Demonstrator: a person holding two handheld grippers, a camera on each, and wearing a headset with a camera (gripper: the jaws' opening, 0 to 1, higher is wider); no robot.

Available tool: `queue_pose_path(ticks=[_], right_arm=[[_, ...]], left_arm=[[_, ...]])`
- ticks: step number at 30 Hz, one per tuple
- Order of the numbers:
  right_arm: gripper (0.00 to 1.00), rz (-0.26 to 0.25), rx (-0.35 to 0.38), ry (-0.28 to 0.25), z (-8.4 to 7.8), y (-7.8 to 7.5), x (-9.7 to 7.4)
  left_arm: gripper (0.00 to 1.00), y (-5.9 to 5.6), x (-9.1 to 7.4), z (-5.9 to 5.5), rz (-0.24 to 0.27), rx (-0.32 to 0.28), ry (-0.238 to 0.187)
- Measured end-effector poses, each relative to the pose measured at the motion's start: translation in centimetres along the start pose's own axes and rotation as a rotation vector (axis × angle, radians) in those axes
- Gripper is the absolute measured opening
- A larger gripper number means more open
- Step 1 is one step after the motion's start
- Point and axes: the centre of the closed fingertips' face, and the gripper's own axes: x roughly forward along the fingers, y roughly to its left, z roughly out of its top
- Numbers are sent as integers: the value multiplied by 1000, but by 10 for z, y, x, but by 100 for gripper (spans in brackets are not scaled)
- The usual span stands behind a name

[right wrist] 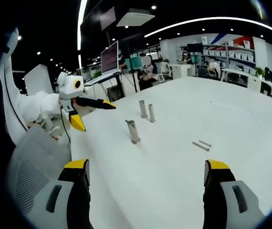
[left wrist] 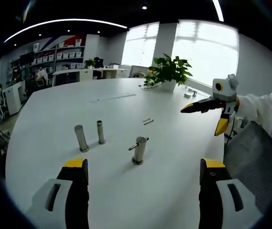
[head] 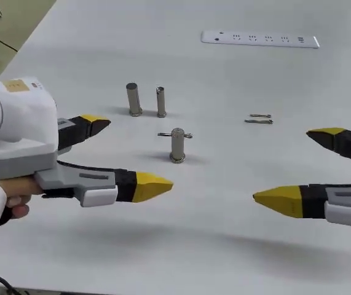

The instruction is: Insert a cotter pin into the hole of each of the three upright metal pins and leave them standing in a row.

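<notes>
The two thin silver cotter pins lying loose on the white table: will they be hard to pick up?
Probably fiddly: the thin silver metal cotter pins lie flat on the smooth white table, so they may slide when nudged. They look very light and likely stiff.

White table point(head: 224, 246): power strip point(head: 259, 39) near its far edge, potted plant point(left wrist: 168, 72) on its end. Beyond the table: bright windows point(left wrist: 205, 50), shelving point(right wrist: 236, 47). Above the table: ceiling light strip point(left wrist: 64, 20).

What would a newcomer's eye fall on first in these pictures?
The yellow-tipped left gripper and right gripper, both open, hover over the white table. Just beyond them stands a metal pin with a cotter pin through it; two bare pins stand behind it and two loose cotter pins lie to its right.
</notes>
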Motion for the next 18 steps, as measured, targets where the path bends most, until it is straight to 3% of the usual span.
queue_pose_path(ticks=[5,11,18], right_arm=[[98,-11,10,-3,-1,-2,-4],[98,-27,18,-2,-2,-3,-9],[98,-40,21,23,-12,-6,-10]], left_arm=[[94,17,1,10,33,2,-22],[92,43,8,28,65,-18,-77],[88,64,26,29,68,-32,-73]])
